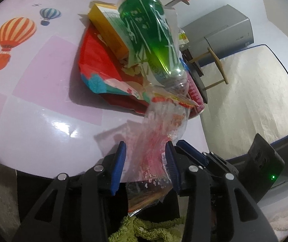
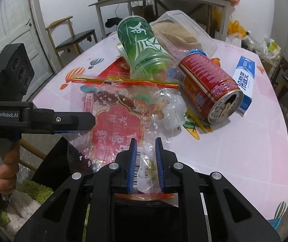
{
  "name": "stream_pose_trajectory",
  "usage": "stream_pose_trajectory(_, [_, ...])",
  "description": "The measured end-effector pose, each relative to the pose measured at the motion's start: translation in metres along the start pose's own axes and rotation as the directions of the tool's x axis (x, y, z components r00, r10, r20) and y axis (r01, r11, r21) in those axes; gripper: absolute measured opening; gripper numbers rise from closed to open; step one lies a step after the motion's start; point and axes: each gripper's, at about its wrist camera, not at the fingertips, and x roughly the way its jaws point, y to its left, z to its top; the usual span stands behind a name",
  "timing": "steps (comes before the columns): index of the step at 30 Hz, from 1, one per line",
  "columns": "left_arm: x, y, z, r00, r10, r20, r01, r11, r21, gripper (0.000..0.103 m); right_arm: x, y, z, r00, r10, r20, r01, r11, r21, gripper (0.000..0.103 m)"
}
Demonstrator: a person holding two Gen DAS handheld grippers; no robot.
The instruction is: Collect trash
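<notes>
A clear zip bag (image 1: 160, 125) (image 2: 119, 121) with red print and a red-yellow seal rises off the table edge. My left gripper (image 1: 146, 153) straddles it, open: the film runs between the blue pads and only brushes the right one. From the right wrist view this left gripper (image 2: 87, 123) reaches in from the left. My right gripper (image 2: 146, 147) stands narrow, with the bag's bunched barcode end pinched between its pads. Behind the bag lie a green drink container (image 1: 150, 36) (image 2: 142, 44) and a red can (image 2: 210, 88) on their sides.
The round table (image 2: 245, 151) has a pink balloon-print cover. On it are a yellow box (image 1: 107, 30), a red packet (image 1: 99, 66), a clear plastic tub (image 2: 184, 30) and a blue-white toothpaste box (image 2: 245, 80). A chair (image 2: 71, 38) and a mattress (image 1: 255, 100) stand beyond. A hand (image 2: 2, 171) grips the left handle.
</notes>
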Motion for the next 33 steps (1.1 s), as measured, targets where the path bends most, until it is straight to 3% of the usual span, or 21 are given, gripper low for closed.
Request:
stream_pose_trajectory(7, [0.001, -0.008, -0.005, 1.000, 0.006, -0.019, -0.005, 0.998, 0.060, 0.037, 0.001, -0.002, 0.000, 1.000, 0.010, -0.002, -0.010, 1.000, 0.005, 0.017])
stream_pose_trajectory(13, [0.002, -0.014, -0.006, 0.998, 0.065, -0.013, -0.063, 0.993, 0.097, 0.011, -0.003, -0.007, 0.003, 1.000, 0.021, 0.001, -0.021, 1.000, 0.024, 0.017])
stream_pose_trajectory(17, [-0.001, -0.011, -0.010, 0.998, 0.060, 0.000, -0.060, 0.991, 0.120, 0.006, -0.017, -0.015, 0.010, 1.000, 0.020, 0.021, -0.020, 0.999, 0.031, 0.020])
stream_pose_trajectory(27, [-0.002, -0.015, -0.009, 0.997, 0.082, 0.014, -0.083, 0.984, 0.156, 0.003, -0.049, -0.067, 0.052, 0.993, 0.046, 0.106, -0.058, 0.992, 0.113, 0.066])
stream_pose_trajectory(33, [-0.007, -0.011, -0.010, 0.996, 0.090, 0.017, -0.092, 0.982, 0.164, 0.003, -0.023, -0.082, 0.089, 0.999, 0.012, 0.053, -0.014, 0.999, 0.049, 0.075])
